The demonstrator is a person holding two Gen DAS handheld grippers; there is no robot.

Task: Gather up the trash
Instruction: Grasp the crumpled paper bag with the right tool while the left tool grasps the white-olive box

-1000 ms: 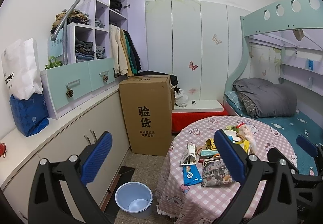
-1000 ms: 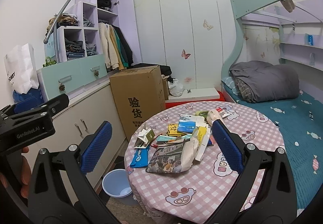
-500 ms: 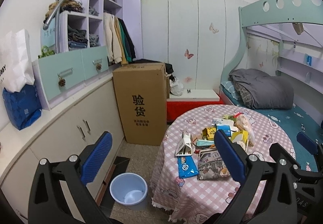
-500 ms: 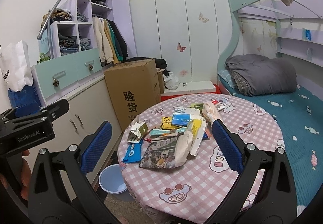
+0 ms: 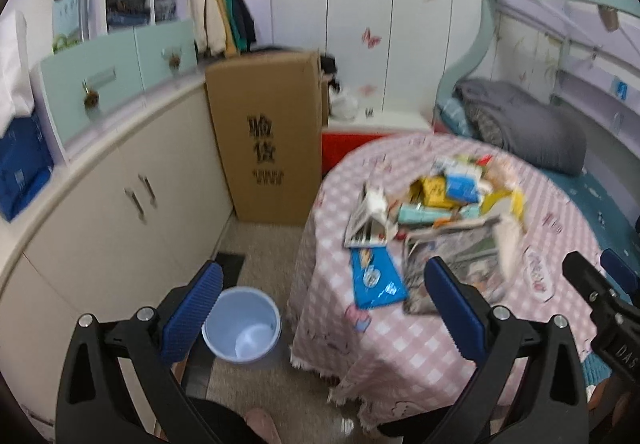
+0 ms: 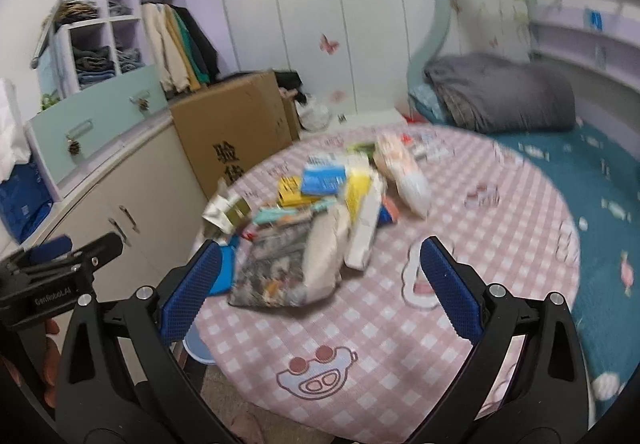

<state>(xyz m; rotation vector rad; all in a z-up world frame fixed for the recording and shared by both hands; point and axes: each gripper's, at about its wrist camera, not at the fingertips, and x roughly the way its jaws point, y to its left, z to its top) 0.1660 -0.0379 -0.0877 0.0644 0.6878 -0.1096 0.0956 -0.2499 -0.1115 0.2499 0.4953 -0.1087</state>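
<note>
Broadly, a bunk bed point(image 5: 560, 148) with a teal mattress and a grey blanket point(image 6: 500, 96) fills the right side of the room, and a long run of cream cabinets point(image 5: 112, 212) lines the left wall. A tall cardboard box point(image 5: 268, 136) printed with black characters stands on the floor between the cabinets and a round surface point(image 6: 360, 324) draped in a pink checked cloth. The trash point(image 6: 320, 204) lies in a loose heap on the surface's near-left part: a flat printed bag, a pale crumpled bag, yellow and blue packets, a folded carton and a blue wrapper point(image 5: 376, 276) near the cloth's left edge; motion blur hides finer detail. A pale blue bin point(image 5: 242, 324) stands upright on the floor just beside the hanging cloth, its inside bare as far as the left wrist view shows.

The left gripper point(image 5: 320, 304) hangs above the gap between bin and surface, its blue-padded jaws spread wide with nothing between them. The right gripper point(image 6: 316, 280) hovers over the near edge of the heap, jaws likewise wide apart and touching none of the trash.
</note>
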